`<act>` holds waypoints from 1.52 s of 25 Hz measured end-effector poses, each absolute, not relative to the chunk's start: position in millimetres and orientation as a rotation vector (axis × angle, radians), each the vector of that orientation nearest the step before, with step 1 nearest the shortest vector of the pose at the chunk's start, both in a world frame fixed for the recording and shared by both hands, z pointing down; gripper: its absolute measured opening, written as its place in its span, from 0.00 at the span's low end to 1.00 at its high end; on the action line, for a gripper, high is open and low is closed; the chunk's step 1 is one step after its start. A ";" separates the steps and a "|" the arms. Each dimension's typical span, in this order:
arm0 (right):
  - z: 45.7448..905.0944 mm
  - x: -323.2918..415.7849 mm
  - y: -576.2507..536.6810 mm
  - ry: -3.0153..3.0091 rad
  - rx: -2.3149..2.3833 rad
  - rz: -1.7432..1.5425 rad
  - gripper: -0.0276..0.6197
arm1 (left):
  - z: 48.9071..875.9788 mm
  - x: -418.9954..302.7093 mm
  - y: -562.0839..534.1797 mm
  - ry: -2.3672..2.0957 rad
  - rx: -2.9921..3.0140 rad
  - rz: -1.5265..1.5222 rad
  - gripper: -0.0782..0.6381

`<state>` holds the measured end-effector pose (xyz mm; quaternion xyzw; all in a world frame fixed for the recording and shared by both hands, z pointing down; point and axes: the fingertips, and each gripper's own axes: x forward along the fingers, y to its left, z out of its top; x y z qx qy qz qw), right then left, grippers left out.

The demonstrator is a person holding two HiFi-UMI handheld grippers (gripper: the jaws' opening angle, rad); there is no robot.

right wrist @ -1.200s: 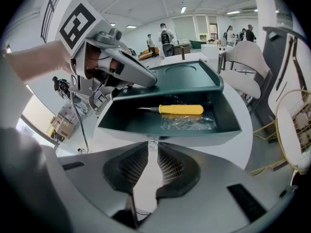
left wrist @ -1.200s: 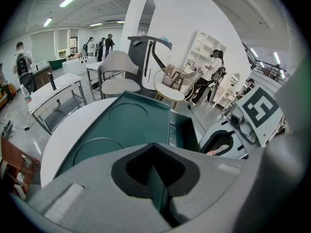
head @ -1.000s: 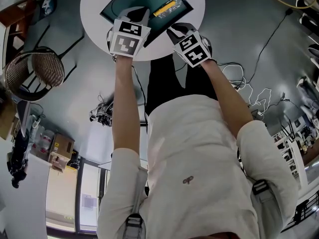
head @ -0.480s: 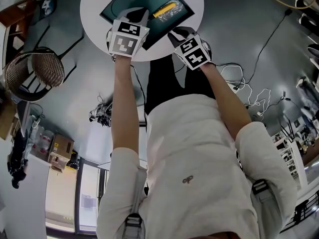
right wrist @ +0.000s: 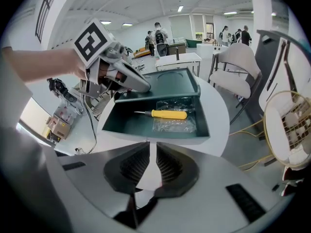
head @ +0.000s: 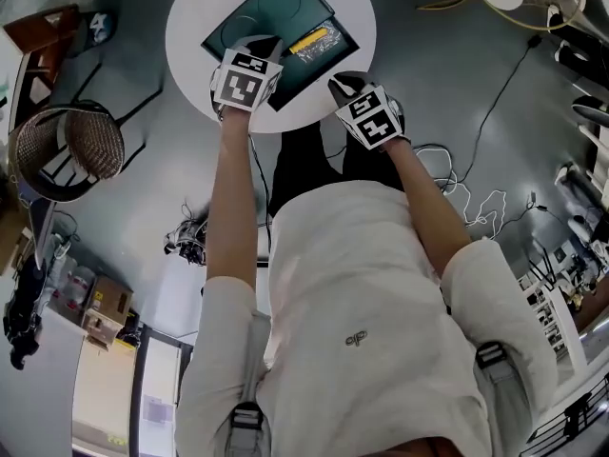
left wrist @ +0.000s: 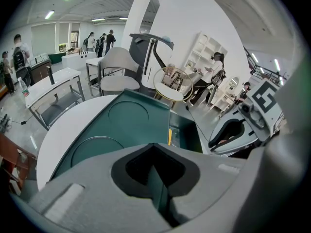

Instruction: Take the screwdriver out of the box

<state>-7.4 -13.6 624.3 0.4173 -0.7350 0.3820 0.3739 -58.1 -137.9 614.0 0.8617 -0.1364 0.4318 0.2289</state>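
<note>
Screwdriver [right wrist: 163, 114] lies flat on the floor of the open box [right wrist: 125, 122], and neither of your grippers touches it. The table [right wrist: 217, 113] under the box is round, smooth and white. In the head view your two grippers cover part of its near edge.

The box is a shallow rectangular tray in matte dark green. Its lid [right wrist: 167, 79] is folded back behind it and has round outlines pressed into the panel.

Your left gripper [right wrist: 146, 88] has its jaws pressed together on the lid's thin edge, near a corner. In its own view only a sliver of green shows between the pads, because the gripper body hides the rest of that edge.

Your right gripper [right wrist: 152, 152] hangs over the table just in front of the box's near wall. Its dark ribbed jaws have just been closing and now stand a narrow slit apart, with nothing between them but bare white tabletop.

A clear, crinkled plastic bag [right wrist: 177, 124] lies under the handle end, and you cannot make out what it holds. The handle is yellow and rounded. The thin metal shaft points toward your left gripper's side, its tip too small to read.
</note>
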 end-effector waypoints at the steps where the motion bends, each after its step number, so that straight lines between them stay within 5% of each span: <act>1: 618.9 -5.4 -15.0 -1.882 1.077 0.965 0.11 | 614.4 -59.3 -137.0 -0.376 2.367 1.188 0.12; 15: 567.3 9.4 -55.1 -1.878 1.017 0.648 0.17 | 548.6 -90.2 -115.5 -0.571 2.366 1.014 0.12; 38: 660.9 -4.0 -94.4 -1.635 0.639 0.394 0.42 | 486.4 -137.7 -29.6 -0.607 2.358 0.811 0.12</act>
